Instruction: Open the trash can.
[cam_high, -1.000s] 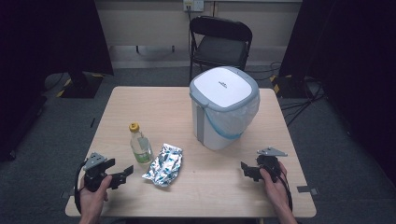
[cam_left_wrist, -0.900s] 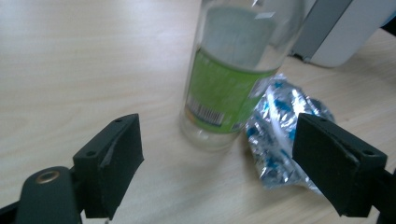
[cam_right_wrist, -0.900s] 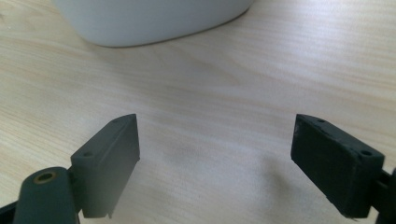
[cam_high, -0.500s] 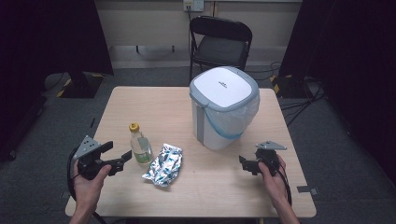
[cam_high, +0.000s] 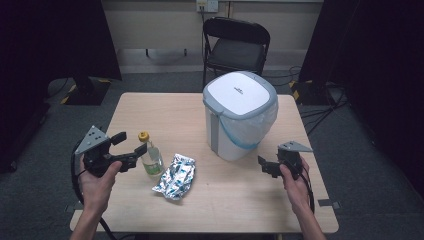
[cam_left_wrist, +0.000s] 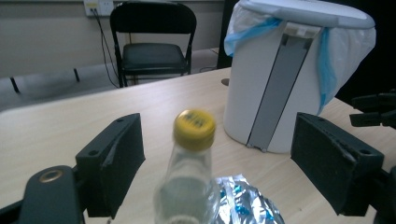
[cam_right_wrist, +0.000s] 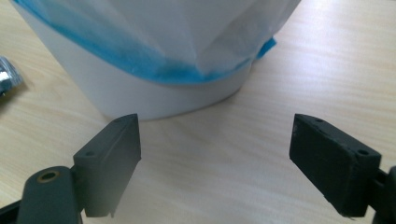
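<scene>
Nothing binned yet. Left tool (cam_high: 131, 147), jaws spread wide, closing in around small clear glass bottle with yellow cap (cam_left_wrist: 190, 175), upright on wooden table (cam_high: 240, 200) beside crumpled foil wrapper (cam_high: 176, 176). Right tool (cam_high: 264, 165) released, idle near white lidded bin (cam_high: 240, 116).

Bottle (cam_left_wrist: 189, 186) clear, cap yellow. Foil packet (cam_high: 175, 176) silver, blue print. Bin (cam_high: 239, 117) white, grey strip, blue-edged white liner. Desk (cam_high: 165, 112) pale wood grain. Chair (cam_high: 235, 47) black. Both grippers black.
</scene>
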